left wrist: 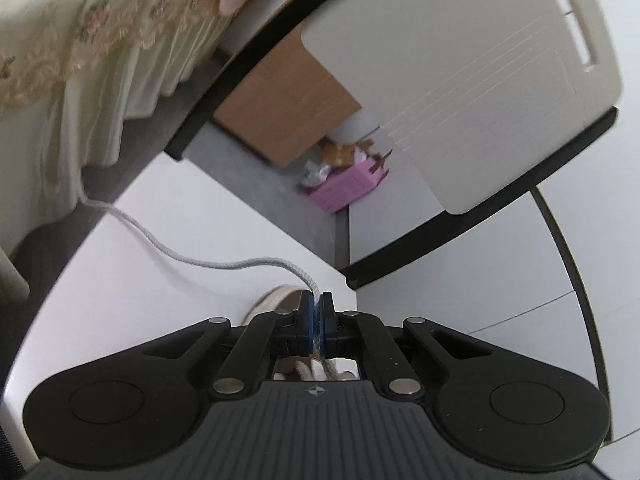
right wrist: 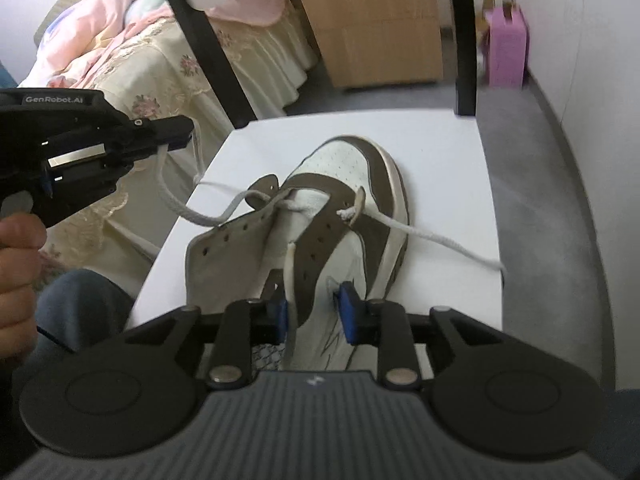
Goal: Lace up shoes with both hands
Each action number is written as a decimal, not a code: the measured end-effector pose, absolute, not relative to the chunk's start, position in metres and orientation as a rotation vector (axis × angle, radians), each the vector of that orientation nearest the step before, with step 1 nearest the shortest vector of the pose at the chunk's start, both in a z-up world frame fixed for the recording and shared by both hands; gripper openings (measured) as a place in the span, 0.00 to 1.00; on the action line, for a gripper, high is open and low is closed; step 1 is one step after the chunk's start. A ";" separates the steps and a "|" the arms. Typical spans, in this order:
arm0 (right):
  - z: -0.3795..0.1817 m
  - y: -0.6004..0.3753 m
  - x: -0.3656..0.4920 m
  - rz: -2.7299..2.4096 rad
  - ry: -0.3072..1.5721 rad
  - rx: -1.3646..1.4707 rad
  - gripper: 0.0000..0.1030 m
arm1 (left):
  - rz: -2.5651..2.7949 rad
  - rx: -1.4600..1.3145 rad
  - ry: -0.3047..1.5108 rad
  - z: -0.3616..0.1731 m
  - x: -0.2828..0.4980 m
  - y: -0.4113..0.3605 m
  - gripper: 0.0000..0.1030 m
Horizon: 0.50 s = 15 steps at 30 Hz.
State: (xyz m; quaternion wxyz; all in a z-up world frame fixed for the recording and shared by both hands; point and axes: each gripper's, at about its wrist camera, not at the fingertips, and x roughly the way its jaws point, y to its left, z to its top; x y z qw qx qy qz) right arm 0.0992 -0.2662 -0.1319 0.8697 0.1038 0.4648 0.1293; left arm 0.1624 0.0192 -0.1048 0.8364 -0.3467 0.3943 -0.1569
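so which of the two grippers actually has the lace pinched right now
The left gripper: its fingers are shut on the white lace. The right gripper is open over the shoe, gripping nothing.

my left gripper (left wrist: 317,320) hides nearly all the shoe (left wrist: 276,298) in its own view. the lace (left wrist: 160,240) runs out of sight behind the bedspread (left wrist: 80,80). the pink box (left wrist: 348,186) beyond is blurred.

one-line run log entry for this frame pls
left gripper: shut on lace | right gripper: open above shoe | lacing: barely started
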 end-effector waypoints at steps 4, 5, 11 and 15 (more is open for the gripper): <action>-0.138 -0.259 0.074 0.239 0.859 0.151 0.20 | -0.362 -0.735 0.745 -0.110 0.135 0.035 0.03; -0.140 -0.260 0.069 0.231 0.827 0.152 0.19 | -0.366 -0.724 0.724 -0.110 0.128 0.038 0.03; -0.143 -0.265 0.077 0.152 0.804 0.213 0.16 | -0.319 -0.664 0.646 -0.111 0.102 0.047 0.03; -0.124 -0.267 0.067 0.147 0.778 0.240 0.40 | -0.389 -0.744 0.672 -0.117 0.098 0.048 0.03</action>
